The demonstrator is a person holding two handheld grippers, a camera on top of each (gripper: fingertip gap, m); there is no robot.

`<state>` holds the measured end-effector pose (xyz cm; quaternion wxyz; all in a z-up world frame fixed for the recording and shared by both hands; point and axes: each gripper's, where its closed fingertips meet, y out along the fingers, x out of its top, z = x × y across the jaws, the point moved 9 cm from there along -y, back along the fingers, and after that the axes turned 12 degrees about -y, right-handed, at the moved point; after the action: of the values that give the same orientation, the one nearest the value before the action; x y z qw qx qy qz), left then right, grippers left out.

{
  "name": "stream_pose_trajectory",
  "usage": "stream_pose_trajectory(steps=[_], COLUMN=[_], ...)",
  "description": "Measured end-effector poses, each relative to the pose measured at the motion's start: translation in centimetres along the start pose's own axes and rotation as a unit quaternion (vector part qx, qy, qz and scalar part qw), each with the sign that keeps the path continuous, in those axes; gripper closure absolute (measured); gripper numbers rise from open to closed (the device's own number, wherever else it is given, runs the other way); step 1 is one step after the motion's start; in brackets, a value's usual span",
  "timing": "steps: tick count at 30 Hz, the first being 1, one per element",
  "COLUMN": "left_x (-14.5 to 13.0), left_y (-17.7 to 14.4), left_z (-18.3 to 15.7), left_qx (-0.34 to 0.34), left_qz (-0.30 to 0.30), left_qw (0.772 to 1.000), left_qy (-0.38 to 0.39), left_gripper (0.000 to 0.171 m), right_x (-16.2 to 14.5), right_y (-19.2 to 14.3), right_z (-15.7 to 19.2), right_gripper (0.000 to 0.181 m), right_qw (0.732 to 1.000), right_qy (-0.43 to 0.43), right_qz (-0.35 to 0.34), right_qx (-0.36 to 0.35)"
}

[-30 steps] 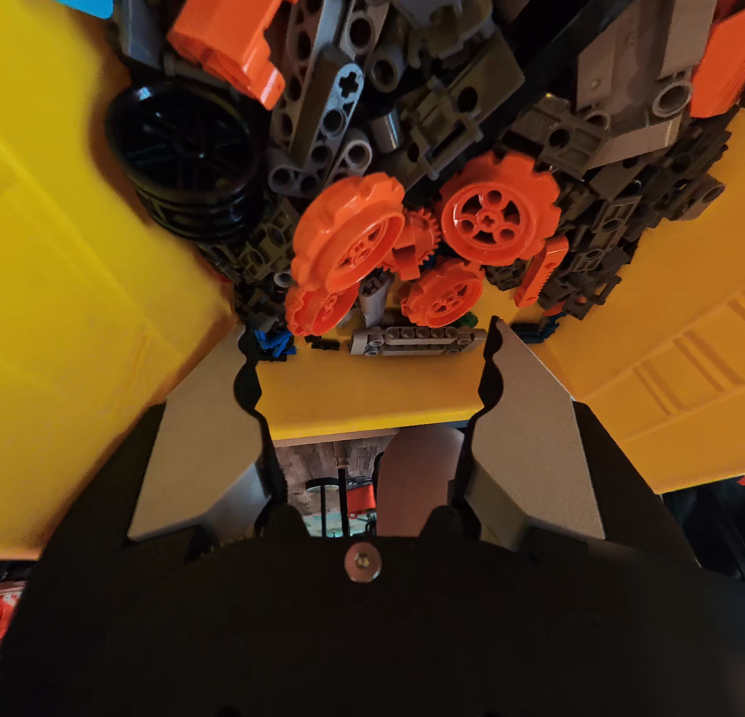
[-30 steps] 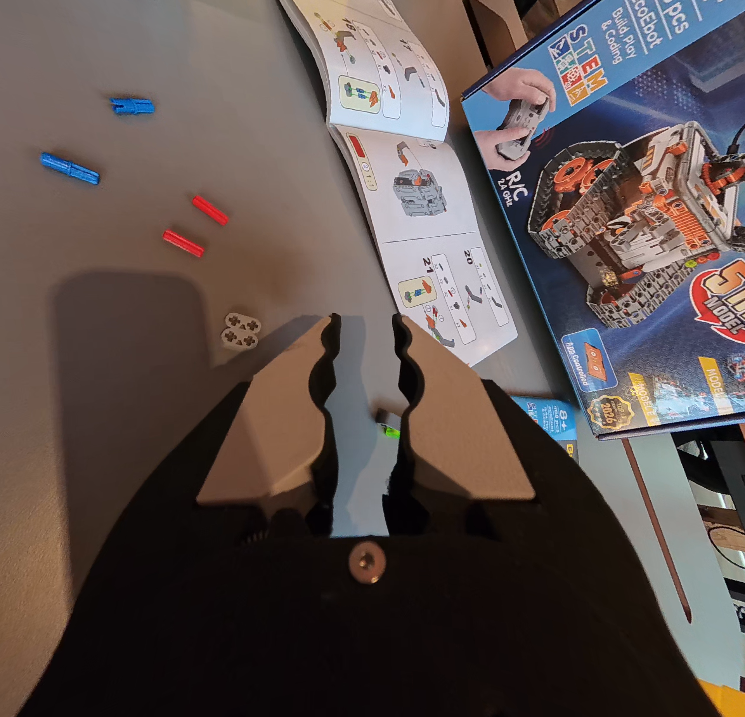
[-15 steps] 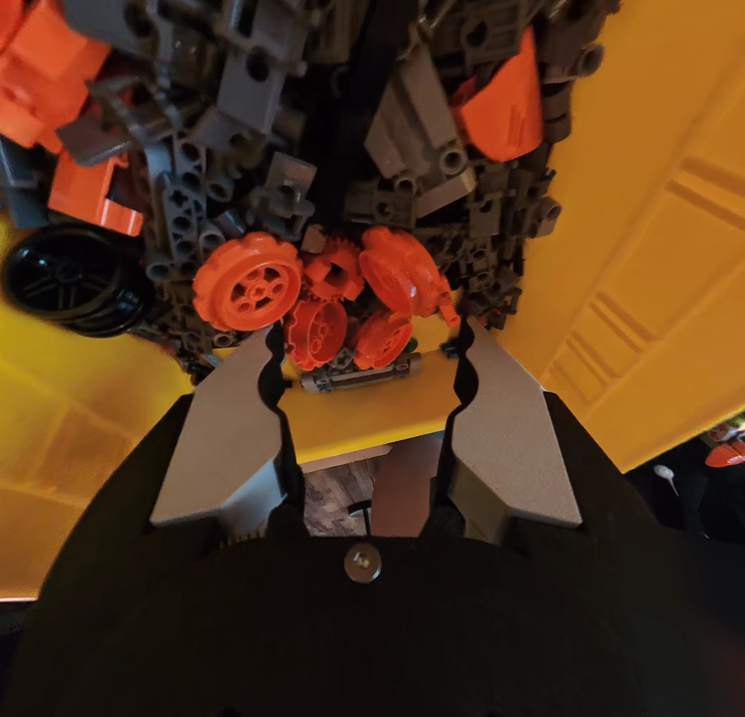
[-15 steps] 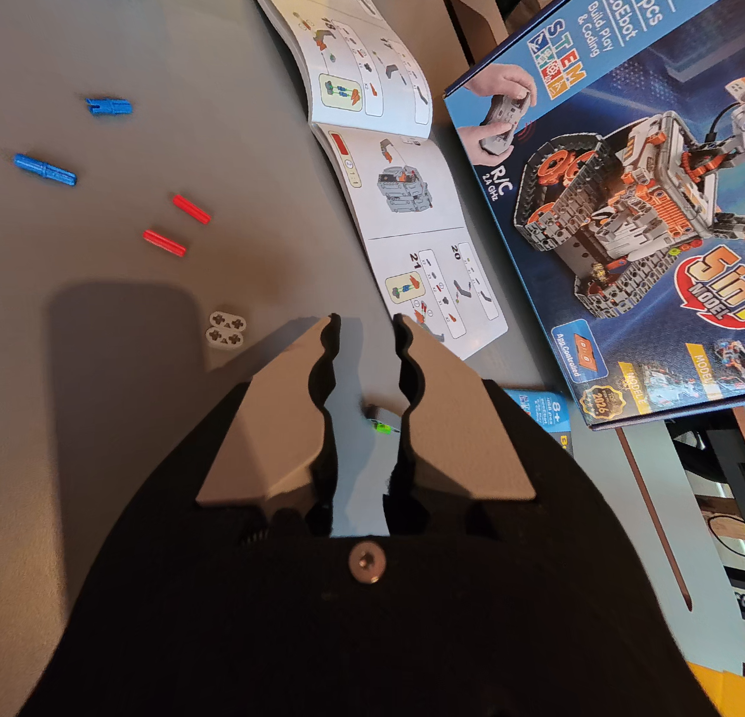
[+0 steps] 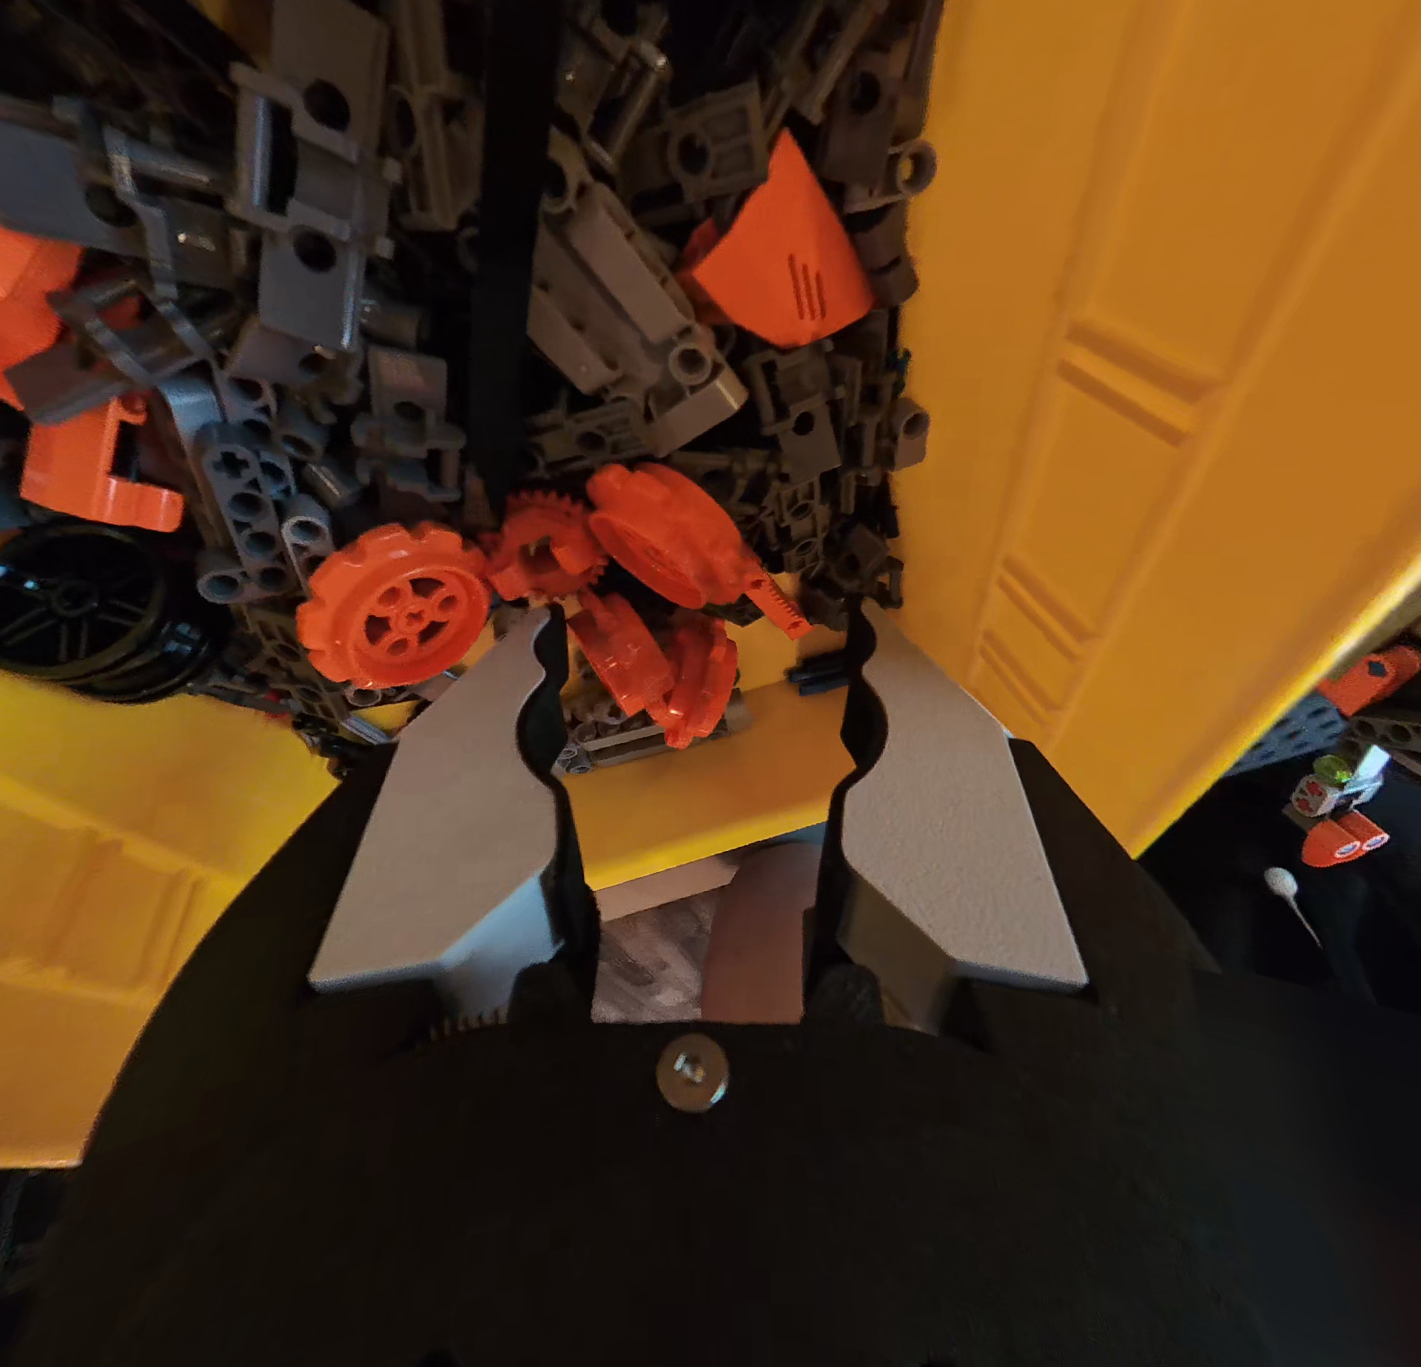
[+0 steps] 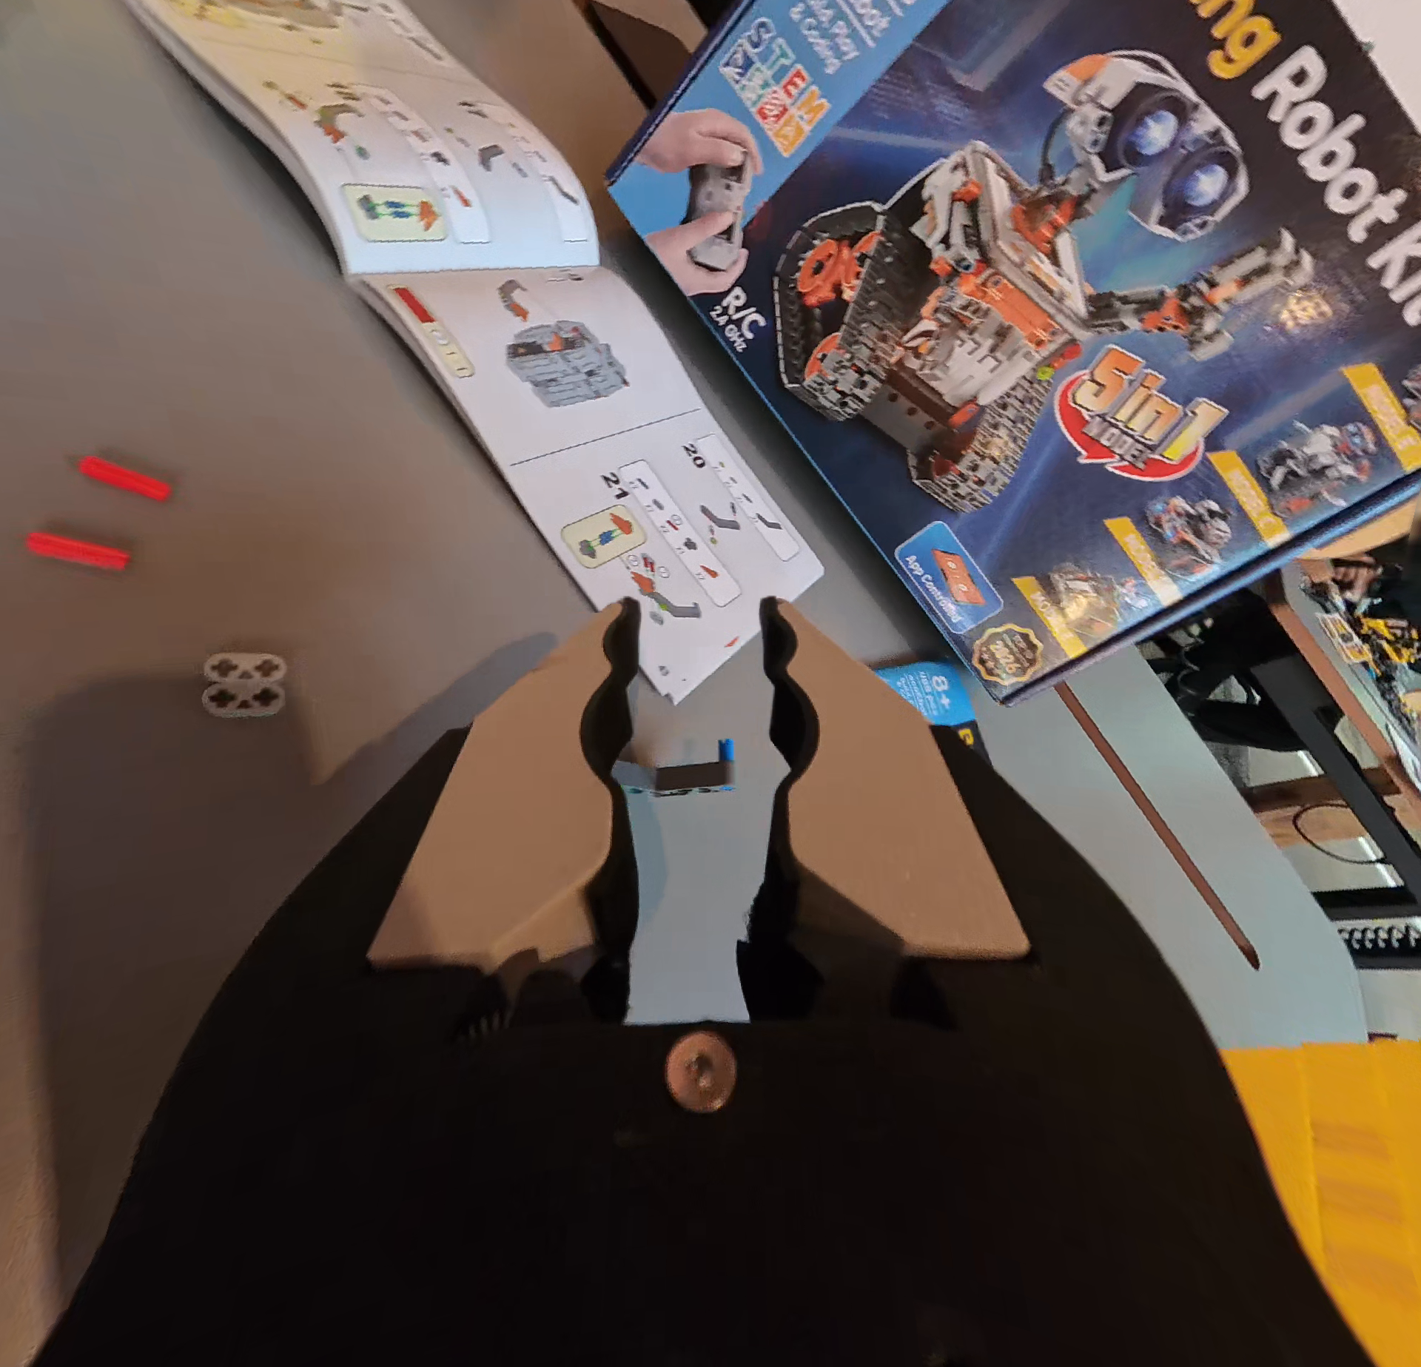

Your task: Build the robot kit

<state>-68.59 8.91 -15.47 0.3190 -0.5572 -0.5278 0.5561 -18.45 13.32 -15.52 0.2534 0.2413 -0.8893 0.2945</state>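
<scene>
Reaching into a yellow bin (image 5: 1115, 330), the left gripper (image 5: 703, 623) spreads its jaws around orange gears (image 5: 653, 661), while the right gripper (image 6: 696, 607), jaws slightly parted, hovers over a small grey piece (image 6: 680, 772) beside the booklet (image 6: 584, 407).

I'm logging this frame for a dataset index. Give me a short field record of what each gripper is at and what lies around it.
left gripper: open, over the yellow bin, tips at the orange toothed wheels
bin contents: grey building pieces, black tyre, orange panel
right gripper: partly open above the grey table; small dark piece with a blue end seen between its fingers, contact unclear
near right gripper: open instruction booklet, kit box, two red pins, two pale grey connectors
</scene>
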Motion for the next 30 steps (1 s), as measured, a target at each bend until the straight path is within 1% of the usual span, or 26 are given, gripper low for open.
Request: stream_pose_trajectory(steps=[3,5,11,15,18,21,23,25,27,30], left_x=[0.0,0.1,-0.1,-0.7,-1.7,-2.9,-3.6,-4.1,-4.3,-3.8], left_y=[-0.3,-0.5,-0.9,-1.7,-2.2,-2.0,-1.7,-1.4,-1.3,-2.0], left_z=[-0.5,-0.7,0.0,1.1,2.7,4.7,5.6,6.4,6.8,6.8], left_qx=[-0.002,-0.005,0.009,0.008,0.006,0.012,0.001,-0.003,-0.006,-0.01], left_qz=[-0.011,-0.017,-0.028,-0.046,-0.054,-0.035,-0.02,-0.005,-0.003,-0.031], left_qw=[1.0,1.0,1.0,0.999,0.997,0.993,0.992,0.99,0.989,0.989], left_qy=[0.013,0.014,-0.003,-0.024,-0.059,-0.111,-0.128,-0.142,-0.151,-0.142], left_gripper=[0.102,0.107,0.108,0.109,0.109,0.106,0.106,0.106,0.104,0.106], right_x=[-0.2,-0.3,-0.3,-0.1,0.0,0.2,0.3,0.2,0.3,0.4], right_y=[-0.3,-0.6,-0.6,-0.5,-0.6,-0.8,-0.7,-0.5,-0.4,-0.2], right_z=[-0.7,-1.0,-1.0,-0.8,-0.8,-0.7,-0.6,-0.4,0.0,0.4], right_gripper=[0.15,0.15,0.15,0.15,0.15,0.15,0.15,0.15,0.15,0.151], right_qw=[0.999,0.999,0.999,0.999,0.999,0.999,1.0,1.0,1.0,1.0], right_qy=[0.027,0.037,0.036,0.029,0.026,0.023,0.022,0.017,0.003,-0.02], right_qz=[-0.003,-0.006,-0.006,-0.006,-0.008,-0.014,-0.015,-0.014,-0.013,-0.009], right_qx=[-0.018,-0.025,-0.025,-0.02,-0.02,-0.02,-0.016,-0.008,0.003,0.009])
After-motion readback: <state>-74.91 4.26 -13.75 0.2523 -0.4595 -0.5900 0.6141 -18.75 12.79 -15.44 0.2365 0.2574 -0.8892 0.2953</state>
